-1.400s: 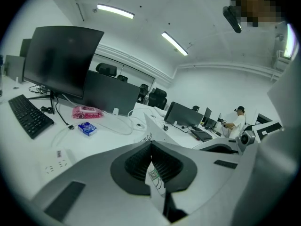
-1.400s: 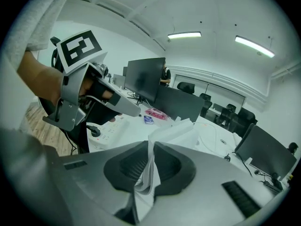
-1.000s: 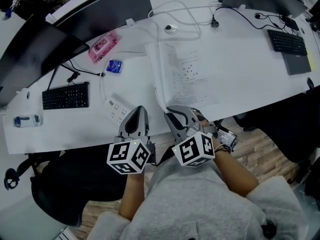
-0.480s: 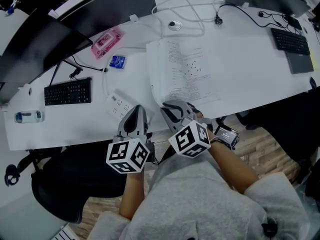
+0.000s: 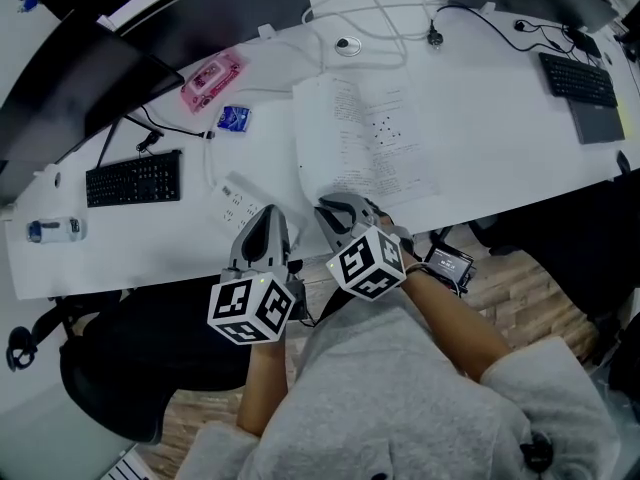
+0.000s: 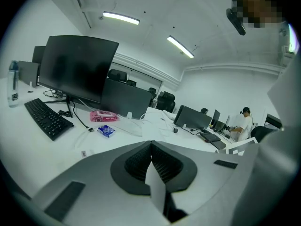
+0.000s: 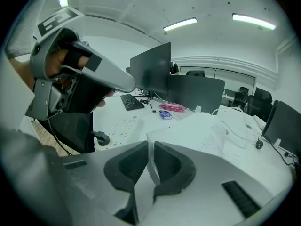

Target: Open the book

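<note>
On the white tabletop (image 5: 480, 138), an open book (image 5: 365, 143) lies flat near the front edge.
At its near left corner the right gripper (image 5: 335, 211) has its fingers (image 7: 167, 161) pinching the edge of one thin page (image 7: 188, 126), which curls up from the book between them. Just left of the book, the left gripper (image 5: 268, 216) hovers above a power strip (image 5: 238, 206), its fingers (image 6: 138, 161) pressed together, apart from the book.

Grey sweatshirt (image 5: 400, 408) — grey left tongs (image 5: 268, 215), right tongs (image 5: 331, 209)
</note>
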{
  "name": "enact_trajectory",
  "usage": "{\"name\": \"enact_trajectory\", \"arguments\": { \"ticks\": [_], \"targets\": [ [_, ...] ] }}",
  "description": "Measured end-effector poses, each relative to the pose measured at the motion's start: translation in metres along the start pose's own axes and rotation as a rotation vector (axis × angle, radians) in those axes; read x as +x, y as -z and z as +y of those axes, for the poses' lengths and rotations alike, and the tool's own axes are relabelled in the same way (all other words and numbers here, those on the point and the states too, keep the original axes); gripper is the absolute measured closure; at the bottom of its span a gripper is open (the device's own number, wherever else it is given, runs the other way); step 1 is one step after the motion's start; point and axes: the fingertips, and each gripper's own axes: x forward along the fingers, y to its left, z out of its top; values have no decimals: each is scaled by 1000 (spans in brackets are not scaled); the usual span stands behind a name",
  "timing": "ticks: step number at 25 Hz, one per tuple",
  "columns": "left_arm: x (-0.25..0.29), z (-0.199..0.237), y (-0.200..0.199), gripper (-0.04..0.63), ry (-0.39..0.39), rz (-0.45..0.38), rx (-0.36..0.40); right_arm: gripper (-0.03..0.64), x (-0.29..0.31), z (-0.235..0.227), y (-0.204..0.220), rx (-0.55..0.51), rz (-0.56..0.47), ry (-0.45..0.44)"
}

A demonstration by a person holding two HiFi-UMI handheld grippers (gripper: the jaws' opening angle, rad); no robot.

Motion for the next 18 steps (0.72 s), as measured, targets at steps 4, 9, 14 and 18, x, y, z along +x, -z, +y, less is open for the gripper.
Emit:
{"name": "enact_trajectory", "arguments": {
  "ticks": [4,9,14,18],
  "targets": [
    [-3,1,-1,586,-5,-5,-1,563,9,9,4,6,13,-26],
    [-6,3,1,586,-12,-9,0,563,22,25,11,-2,31,-58],
    [-8,5,1,586,-15,-15,1,563,32,41,12,6,30,-82],
    [-9,6,1,585,-17,-18,9,565,38,51,17,0,48,-86]
  ]
}}
